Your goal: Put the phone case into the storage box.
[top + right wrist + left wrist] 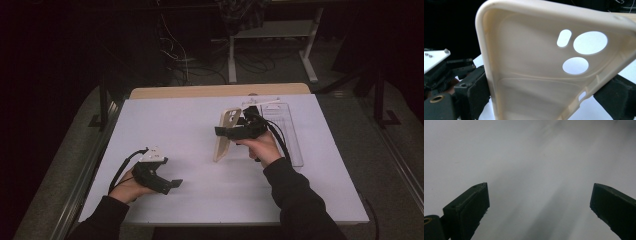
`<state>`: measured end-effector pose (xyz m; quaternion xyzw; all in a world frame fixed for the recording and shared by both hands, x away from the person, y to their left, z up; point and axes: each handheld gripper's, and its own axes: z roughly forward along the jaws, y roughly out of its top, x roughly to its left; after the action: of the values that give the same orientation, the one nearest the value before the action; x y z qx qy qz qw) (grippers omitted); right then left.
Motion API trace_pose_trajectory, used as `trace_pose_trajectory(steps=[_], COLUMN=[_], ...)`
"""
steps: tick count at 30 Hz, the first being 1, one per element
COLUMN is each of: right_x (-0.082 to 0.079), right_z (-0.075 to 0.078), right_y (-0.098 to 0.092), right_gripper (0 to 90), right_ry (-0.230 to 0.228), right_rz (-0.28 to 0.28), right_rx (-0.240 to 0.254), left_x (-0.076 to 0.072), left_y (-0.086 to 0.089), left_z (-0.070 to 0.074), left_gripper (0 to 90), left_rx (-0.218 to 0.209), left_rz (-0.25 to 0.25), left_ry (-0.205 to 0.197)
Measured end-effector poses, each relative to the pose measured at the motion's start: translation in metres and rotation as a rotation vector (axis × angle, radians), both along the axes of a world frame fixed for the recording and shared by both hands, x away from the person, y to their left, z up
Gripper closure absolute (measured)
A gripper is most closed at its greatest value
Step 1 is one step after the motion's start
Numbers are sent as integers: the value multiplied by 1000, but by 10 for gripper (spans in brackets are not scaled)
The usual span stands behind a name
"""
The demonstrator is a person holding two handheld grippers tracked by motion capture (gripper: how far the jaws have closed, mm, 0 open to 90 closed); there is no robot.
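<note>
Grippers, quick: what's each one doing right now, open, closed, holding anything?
Left gripper: open, jaws wide apart over the white table, holding nothing.
Right gripper: jaws closed on the cream phone case, held tilted above the table.

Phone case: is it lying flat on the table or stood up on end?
Stood up, slightly tilted: the phone case rises off the white table, clamped between the right gripper jaws.
</note>
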<state>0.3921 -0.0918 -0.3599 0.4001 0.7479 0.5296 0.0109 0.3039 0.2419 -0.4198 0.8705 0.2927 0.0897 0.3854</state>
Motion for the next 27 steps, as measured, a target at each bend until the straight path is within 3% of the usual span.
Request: trace_pose_trajectory(steps=[7, 20, 27], right_x=[1, 10, 17], right_z=[12, 29, 35], right_y=[-12, -33, -47], right_gripper=[76, 78, 79], right_ry=[-16, -28, -33], right_rz=[-23, -80, -118], right_rx=[3, 0, 2], left_x=[1, -1, -1], left_y=[1, 0, 0], left_z=[0, 0, -1], left_gripper=[19, 19, 19], left_rx=[29, 4, 13], left_rz=[-19, -4, -11], left_ry=[-6, -1, 4])
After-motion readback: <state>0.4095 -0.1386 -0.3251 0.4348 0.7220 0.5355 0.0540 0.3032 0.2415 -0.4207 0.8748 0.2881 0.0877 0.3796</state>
